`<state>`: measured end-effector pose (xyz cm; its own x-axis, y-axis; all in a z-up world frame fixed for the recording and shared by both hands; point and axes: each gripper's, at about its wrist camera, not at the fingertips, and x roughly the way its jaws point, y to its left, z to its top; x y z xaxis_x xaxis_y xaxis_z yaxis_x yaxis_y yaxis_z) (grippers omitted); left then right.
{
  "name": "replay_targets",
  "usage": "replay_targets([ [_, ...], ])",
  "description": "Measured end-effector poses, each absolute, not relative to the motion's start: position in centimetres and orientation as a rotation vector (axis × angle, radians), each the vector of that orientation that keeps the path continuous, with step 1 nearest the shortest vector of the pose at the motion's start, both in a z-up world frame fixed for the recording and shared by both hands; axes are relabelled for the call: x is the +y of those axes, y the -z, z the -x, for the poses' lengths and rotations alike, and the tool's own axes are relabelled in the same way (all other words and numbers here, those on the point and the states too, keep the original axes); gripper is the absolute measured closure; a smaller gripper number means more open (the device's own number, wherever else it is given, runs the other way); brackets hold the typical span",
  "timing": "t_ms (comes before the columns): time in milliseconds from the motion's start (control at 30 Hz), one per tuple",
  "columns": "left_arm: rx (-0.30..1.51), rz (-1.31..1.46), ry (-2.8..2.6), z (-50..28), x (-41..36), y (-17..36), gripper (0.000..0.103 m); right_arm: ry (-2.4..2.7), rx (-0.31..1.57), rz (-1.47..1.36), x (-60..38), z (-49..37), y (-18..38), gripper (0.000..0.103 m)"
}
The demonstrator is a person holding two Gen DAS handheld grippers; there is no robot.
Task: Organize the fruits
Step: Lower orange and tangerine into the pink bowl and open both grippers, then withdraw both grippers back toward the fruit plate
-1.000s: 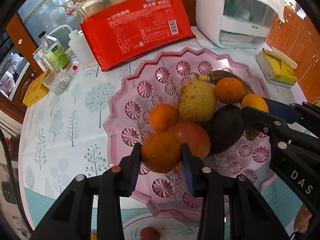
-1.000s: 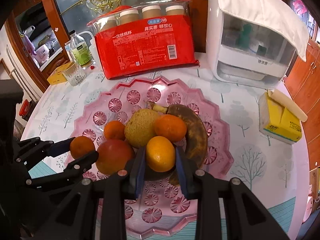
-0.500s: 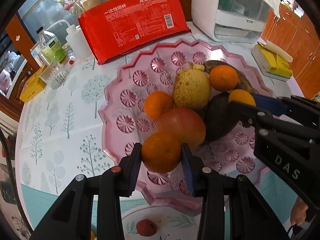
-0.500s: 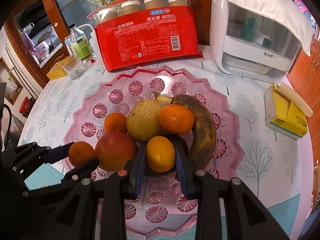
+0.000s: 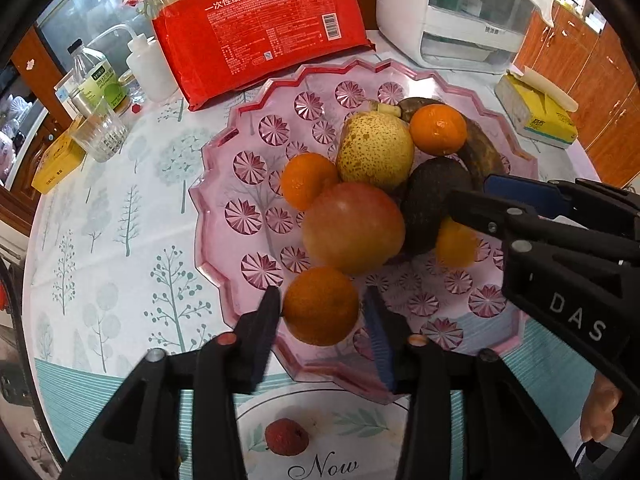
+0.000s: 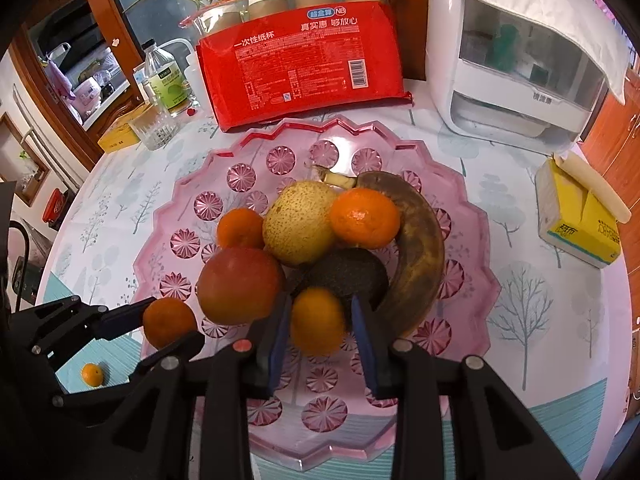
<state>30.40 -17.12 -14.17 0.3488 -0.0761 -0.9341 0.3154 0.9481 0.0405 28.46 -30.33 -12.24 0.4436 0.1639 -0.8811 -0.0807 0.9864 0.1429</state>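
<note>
Both grippers' jaws have just been spreading: left gripper point(image 5: 322, 310) frees its mandarin point(image 5: 320, 306) at the pink tray's point(image 5: 216, 184) 7 o'clock rim; right gripper point(image 6: 318, 324) lets go of its orange point(image 6: 318, 320) at 6 o'clock, so both placements look done

A pink scalloped plastic tray point(image 6: 472, 216) is loaded with a speckled yellow pear point(image 6: 298, 226), red apple point(image 6: 239, 286), dark avocado point(image 6: 348, 270), browned banana point(image 6: 420, 248) and two tangerines point(image 6: 365, 218) point(image 6: 240, 228), all bunched touching at its centre. One more tangerine point(image 5: 320, 306) is seen at the tray's near-left rim beside the apple. Another orange fruit point(image 6: 318, 320) is seen just in front of the avocado.
</note>
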Motion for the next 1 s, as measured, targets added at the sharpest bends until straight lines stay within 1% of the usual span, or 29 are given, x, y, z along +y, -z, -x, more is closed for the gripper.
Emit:
replay_targets([
  [33,1.179,-0.23,0.255,-30.3,-17.2,14.0,0.042,-0.148,1.098,-0.085,-30.4,-28.4,12.1,0.061],
  [100,1.154,-0.239,0.255,-30.0,-17.3,13.5,0.034,-0.144,1.088,-0.086,-30.4,-28.2,11.9,0.056],
  [133,1.148,-0.242,0.256,-29.9,-17.4,13.3,0.03,-0.141,1.082,-0.086,-30.4,-28.1,11.7,0.055],
  [433,1.123,-0.274,0.255,-29.1,-18.0,12.5,0.013,-0.138,1.063,-0.087,-30.6,-27.6,11.1,0.049],
  [533,1.13,-0.26,0.264,-29.0,-17.8,12.3,0.011,-0.14,1.061,-0.084,-30.5,-27.4,10.9,0.047],
  [733,1.133,-0.256,0.248,-28.6,-17.4,12.1,0.011,-0.134,1.058,-0.08,-30.5,-26.9,10.8,0.041],
  [1000,1.128,-0.243,0.235,-27.8,-16.6,11.2,0.011,-0.115,1.064,-0.095,-31.2,-26.1,10.9,0.04],
])
